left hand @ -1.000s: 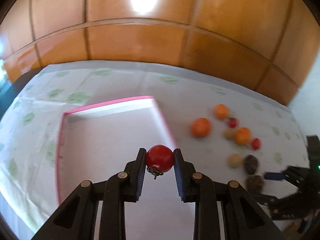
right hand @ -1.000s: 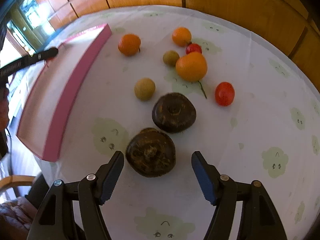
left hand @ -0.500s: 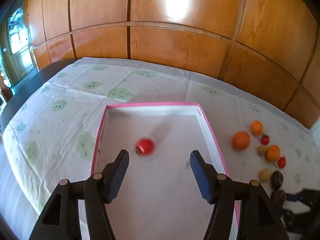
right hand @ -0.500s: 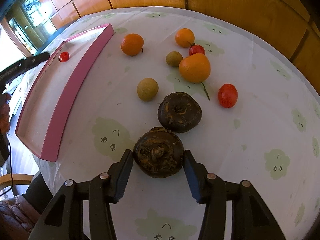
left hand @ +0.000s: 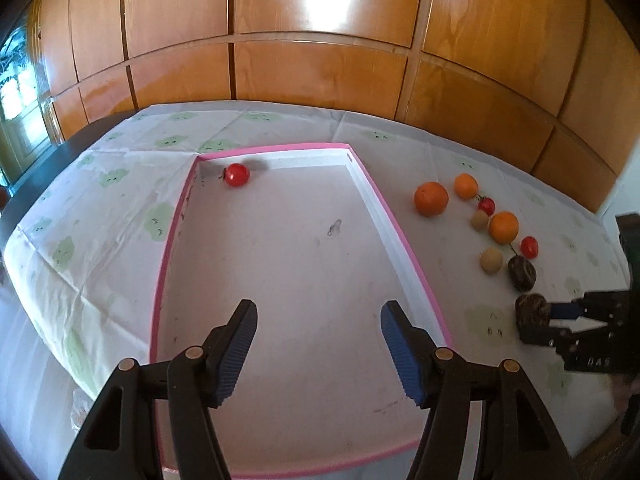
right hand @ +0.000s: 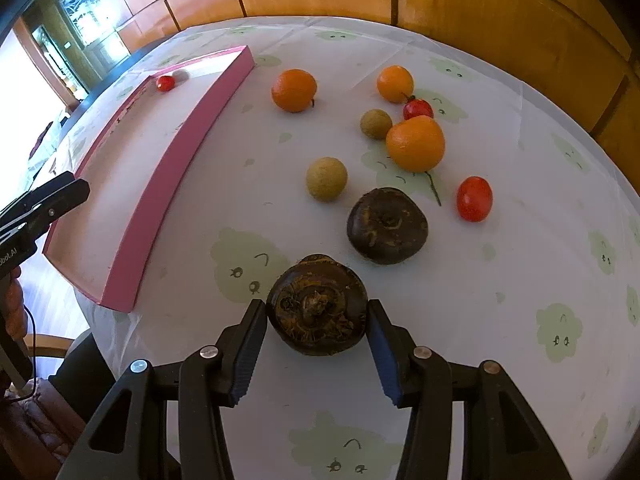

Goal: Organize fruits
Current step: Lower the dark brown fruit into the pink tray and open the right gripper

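Observation:
My left gripper [left hand: 319, 312] hangs open over the near half of the pink-rimmed tray [left hand: 400, 236], with nothing between its fingers. A red tomato [left hand: 236, 175] lies alone in the tray's far left corner. My right gripper [right hand: 317, 314] is shut on a dark brown round fruit [right hand: 316, 296], both blue pads pressing its sides, low over the tablecloth. A second dark fruit [right hand: 387, 225] lies just beyond it. Further back lie three oranges [right hand: 415, 143], two tan fruits [right hand: 327, 179] and two red tomatoes [right hand: 474, 199].
A white cloth with green cloud prints [right hand: 520, 280] covers the table. Wooden wall panels [left hand: 320, 80] rise behind the table's far edge. The tray's pink wall [right hand: 160, 184] stands left of the fruit group. A person's hand [right hand: 12, 312] holds the left gripper at the table's near left edge.
The left gripper opened and let go of the tomato, which rolled to the tray's far left corner; the gripper drew back. The right gripper closed onto the near dark fruit.

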{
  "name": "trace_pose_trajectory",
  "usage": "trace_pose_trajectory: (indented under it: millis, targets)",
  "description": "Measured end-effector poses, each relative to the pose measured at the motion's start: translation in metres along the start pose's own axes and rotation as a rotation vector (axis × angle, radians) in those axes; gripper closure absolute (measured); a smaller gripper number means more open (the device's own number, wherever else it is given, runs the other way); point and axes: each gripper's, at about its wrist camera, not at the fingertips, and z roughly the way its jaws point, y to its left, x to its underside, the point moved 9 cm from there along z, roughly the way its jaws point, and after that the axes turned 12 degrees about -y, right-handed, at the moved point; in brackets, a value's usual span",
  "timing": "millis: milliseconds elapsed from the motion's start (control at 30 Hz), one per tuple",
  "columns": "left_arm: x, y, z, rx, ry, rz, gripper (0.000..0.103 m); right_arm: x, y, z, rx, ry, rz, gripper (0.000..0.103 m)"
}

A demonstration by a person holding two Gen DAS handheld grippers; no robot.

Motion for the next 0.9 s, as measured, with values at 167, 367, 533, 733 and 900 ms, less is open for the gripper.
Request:
trace_pose_trajectory:
  millis: [167, 367, 533, 733, 900]
  targets:
    - [-0.001, 0.017, -0.009, -0.039, -0.027, -0.009, 0.038, 0.0, 0.006, -0.005, -0.006, -0.012, 0.001, 0.052]
    - [-0.004, 0.047, -0.018, -0.091, -0.049, -0.055, 0.035, -0.011, 0.022, -0.017, -0.023, -0.059, 0.035, 0.052]
    - [-0.003, 0.061, -0.022, -0.109, -0.062, -0.072, 0.035, -0.038, 0.065, -0.023, -0.074, -0.115, -0.008, 0.052]
    - [0.0, 0.065, -0.023, -0.11, -0.062, -0.081, 0.035, -0.068, 0.117, -0.004, -0.118, -0.131, -0.045, 0.052]
    - [0.003, 0.069, -0.024, -0.108, -0.058, -0.091, 0.035, -0.096, 0.149, 0.027, -0.139, -0.124, -0.023, 0.052]
